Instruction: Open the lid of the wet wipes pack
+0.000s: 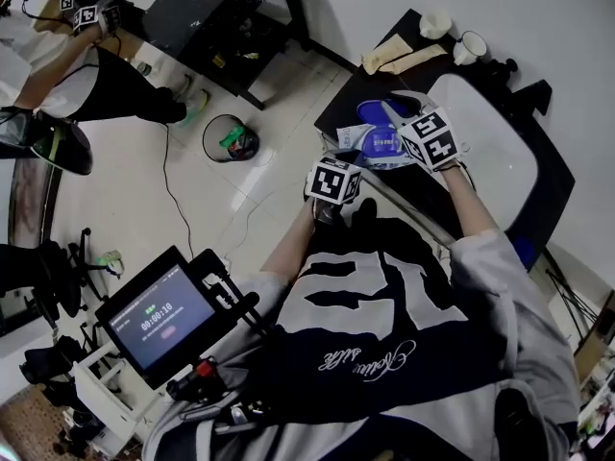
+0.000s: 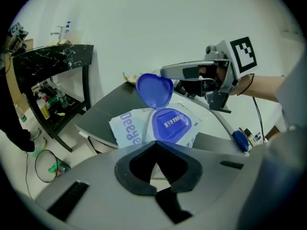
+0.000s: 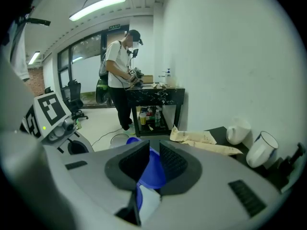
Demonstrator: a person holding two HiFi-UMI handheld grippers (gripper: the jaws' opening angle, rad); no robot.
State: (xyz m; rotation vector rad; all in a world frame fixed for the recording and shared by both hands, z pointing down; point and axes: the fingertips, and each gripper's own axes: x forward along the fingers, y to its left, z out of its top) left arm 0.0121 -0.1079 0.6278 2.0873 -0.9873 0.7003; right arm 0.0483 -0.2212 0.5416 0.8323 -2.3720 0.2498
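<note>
A white wet wipes pack (image 1: 380,145) (image 2: 125,128) lies on the dark table (image 1: 346,99) (image 2: 105,109). Its round blue lid (image 2: 154,90) (image 1: 370,111) (image 3: 152,169) stands raised above the blue lid base (image 2: 171,124). My right gripper (image 3: 153,150) (image 2: 164,72) (image 1: 392,118) is shut on the lid's upper edge, and the blue plastic shows between its pads. My left gripper (image 2: 154,143) (image 1: 346,157) sits at the pack's near edge with its tips together on that edge. The pack's near rim is hidden behind it.
Two white mugs (image 1: 461,41) (image 3: 261,150) and tan paper bags (image 1: 399,56) (image 3: 201,138) lie at the table's far end. A white rounded board (image 1: 490,152) sits to the right. On the floor are a bin (image 1: 231,137) and a black shelf (image 2: 53,61). Another person (image 3: 120,66) stands there.
</note>
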